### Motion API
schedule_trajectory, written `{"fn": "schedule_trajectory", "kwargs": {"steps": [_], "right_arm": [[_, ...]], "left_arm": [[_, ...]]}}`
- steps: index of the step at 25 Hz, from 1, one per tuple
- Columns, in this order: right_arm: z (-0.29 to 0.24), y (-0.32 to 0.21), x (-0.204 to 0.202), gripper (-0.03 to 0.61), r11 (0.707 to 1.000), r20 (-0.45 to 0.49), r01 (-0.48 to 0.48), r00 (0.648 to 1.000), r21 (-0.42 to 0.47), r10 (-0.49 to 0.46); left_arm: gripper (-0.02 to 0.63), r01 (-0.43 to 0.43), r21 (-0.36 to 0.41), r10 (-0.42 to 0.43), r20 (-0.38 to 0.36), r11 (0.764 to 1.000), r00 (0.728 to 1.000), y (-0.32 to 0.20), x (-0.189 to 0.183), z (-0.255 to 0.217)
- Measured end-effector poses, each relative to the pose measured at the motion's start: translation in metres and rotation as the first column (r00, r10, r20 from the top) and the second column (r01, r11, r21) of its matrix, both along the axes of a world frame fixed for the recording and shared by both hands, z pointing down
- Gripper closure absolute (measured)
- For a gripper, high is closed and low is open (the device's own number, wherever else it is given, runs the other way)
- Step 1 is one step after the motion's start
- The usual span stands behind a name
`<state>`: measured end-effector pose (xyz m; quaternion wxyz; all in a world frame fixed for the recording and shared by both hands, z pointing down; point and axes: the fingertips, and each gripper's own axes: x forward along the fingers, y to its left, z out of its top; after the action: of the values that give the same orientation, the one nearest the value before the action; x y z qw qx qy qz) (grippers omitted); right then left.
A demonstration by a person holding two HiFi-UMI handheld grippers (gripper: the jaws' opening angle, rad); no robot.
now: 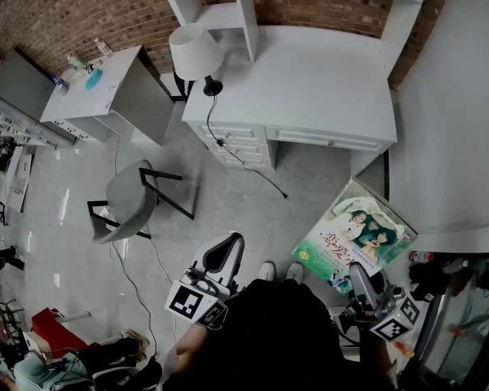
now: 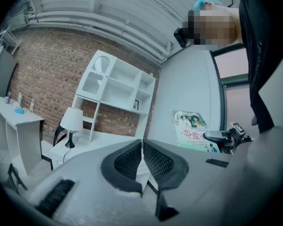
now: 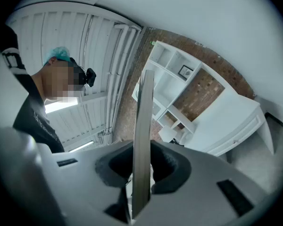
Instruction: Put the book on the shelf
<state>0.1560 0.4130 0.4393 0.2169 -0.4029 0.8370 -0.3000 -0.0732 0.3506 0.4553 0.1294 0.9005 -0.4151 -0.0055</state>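
- Left gripper (image 2: 142, 147) jaws pressed together, empty.
- Right gripper (image 3: 142, 166) jaws pinch the book (image 3: 144, 121) edge-on.
- Head view: book at 4 o'clock, shelf (image 1: 220, 15) at 12.

Book (image 1: 354, 235) cover: glossy printed paper. Counter (image 1: 310, 80): smooth white paint, matt. Wall (image 1: 81, 15): rough red brick. Floor (image 1: 228, 210): polished, reflective (light streaks at left). Left hand-held gripper (image 2: 142, 149) pads (image 2: 129, 161): matt black, dimpled; body grainy grey plastic.

The right gripper (image 1: 360, 277) holds the book (image 1: 357, 233) by its near edge, cover up. Well in front of it stands the white desk (image 1: 310, 88). A grey chair (image 1: 129, 204) sits left of the left gripper (image 1: 226, 251).
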Motion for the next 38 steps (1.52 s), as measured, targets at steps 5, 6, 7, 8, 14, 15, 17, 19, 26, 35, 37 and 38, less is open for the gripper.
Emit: {"fn": "schedule_trajectory", "kwargs": {"steps": [5, 6, 7, 8, 14, 15, 17, 19, 26, 35, 37, 38], "right_arm": [[0.006, 0.0, 0.006, 0.5, 1.0, 0.01, -0.028, 1.0, -0.008, 0.028], [0.005, 0.0, 0.005, 0.5, 1.0, 0.018, -0.027, 0.999, -0.006, 0.027], [0.004, -0.001, 0.004, 0.5, 1.0, 0.022, -0.025, 0.999, -0.006, 0.025], [0.003, -0.001, 0.004, 0.5, 1.0, 0.021, -0.023, 1.0, -0.007, 0.023], [-0.003, -0.002, 0.003, 0.5, 1.0, 0.003, 0.0, 1.0, 0.027, 0.0], [-0.004, -0.002, 0.003, 0.5, 0.999, 0.0, 0.003, 1.0, 0.033, -0.003], [-0.004, -0.001, 0.004, 0.5, 0.999, -0.005, 0.012, 1.0, 0.049, -0.011], [-0.004, -0.003, 0.005, 0.5, 0.998, 0.0, 0.027, 1.0, 0.065, -0.027], [0.006, -0.013, 0.017, 0.5, 0.995, 0.007, 0.054, 0.998, 0.086, -0.055], [0.001, -0.067, 0.027, 0.5, 0.998, -0.006, 0.026, 1.0, 0.061, -0.025], [0.002, -0.082, 0.024, 0.5, 0.998, 0.004, 0.016, 1.0, 0.053, -0.016], [0.002, -0.09, 0.022, 0.5, 0.999, 0.007, 0.01, 1.0, 0.048, -0.01]], "left_arm": [[0.594, -0.013, 0.033, 0.012, 0.027, 0.999, 1.0, -0.002, 0.002, 0.003], [0.595, -0.006, 0.034, 0.005, 0.026, 0.999, 1.0, -0.003, 0.002, 0.002], [0.594, 0.003, 0.031, -0.003, 0.02, 1.0, 1.0, -0.005, 0.002, -0.001], [0.594, 0.008, 0.029, -0.008, 0.015, 1.0, 1.0, -0.005, 0.003, -0.002], [0.594, -0.017, 0.059, 0.016, 0.027, 0.998, 1.0, -0.002, 0.021, -0.008], [0.594, -0.018, 0.067, 0.015, 0.035, 0.998, 0.999, -0.001, 0.022, -0.008], [0.594, -0.011, 0.106, 0.006, 0.041, 0.994, 0.999, -0.001, 0.023, -0.015], [0.594, 0.001, 0.14, -0.007, 0.043, 0.99, 0.999, 0.0, 0.024, -0.023], [0.594, 0.043, 0.108, -0.05, 0.07, 0.993, 0.996, 0.005, 0.022, -0.005], [0.594, 0.021, 0.132, -0.028, 0.058, 0.991, 0.998, -0.054, 0.033, -0.012], [0.594, 0.009, 0.141, -0.015, 0.038, 0.99, 0.999, -0.072, 0.032, -0.011], [0.594, 0.0, 0.13, -0.005, 0.038, 0.992, 0.999, -0.08, 0.031, -0.008]]}}
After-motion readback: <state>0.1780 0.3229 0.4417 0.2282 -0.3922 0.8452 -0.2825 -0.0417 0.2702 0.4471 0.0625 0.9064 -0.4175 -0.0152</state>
